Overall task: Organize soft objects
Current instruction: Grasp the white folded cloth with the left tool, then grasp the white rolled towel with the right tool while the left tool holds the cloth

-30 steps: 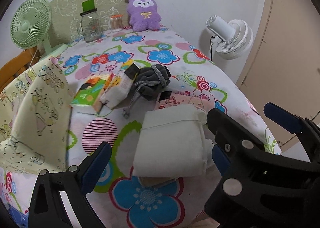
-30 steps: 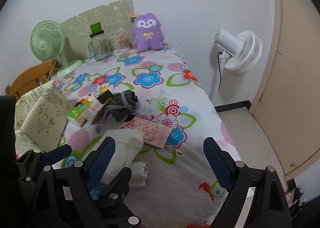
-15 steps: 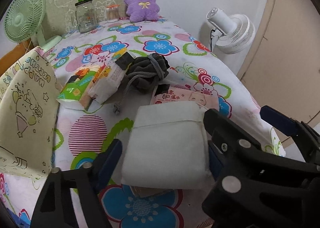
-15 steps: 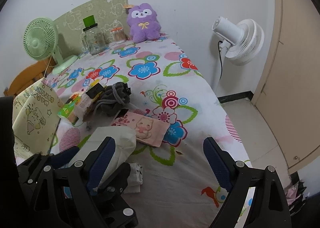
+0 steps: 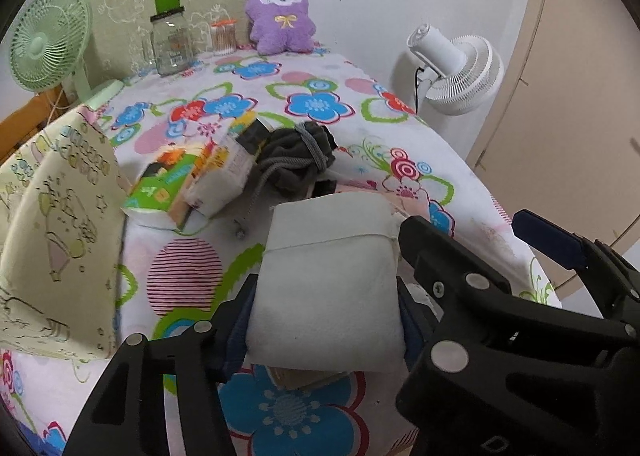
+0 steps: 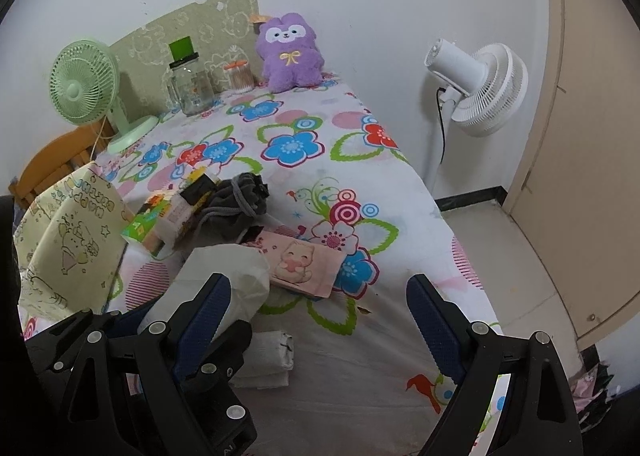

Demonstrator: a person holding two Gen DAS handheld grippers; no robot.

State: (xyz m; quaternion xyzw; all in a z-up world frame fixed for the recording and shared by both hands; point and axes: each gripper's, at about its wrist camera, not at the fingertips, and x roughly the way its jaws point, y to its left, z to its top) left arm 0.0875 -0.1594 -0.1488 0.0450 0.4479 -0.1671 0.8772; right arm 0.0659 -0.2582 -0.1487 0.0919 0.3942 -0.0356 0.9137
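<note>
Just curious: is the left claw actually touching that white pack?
Touching. In the left wrist view, the left claw, which has been closing, has both pads against the white pack's sides.

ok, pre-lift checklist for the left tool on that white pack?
1. Left tool straddles the white pack: ok; its jaws have just been closing, one finger on each side.
2. Pads pressing firmly: cannot tell.
3. Flat item under the pack clear of the grip: ok, below the fingers.
4. Right tool open and empty: ok.
5. Grey drawstring pouch cord clear of the pack: ok.
6. Yellow cartoon bag mouth open: cannot tell.
</note>
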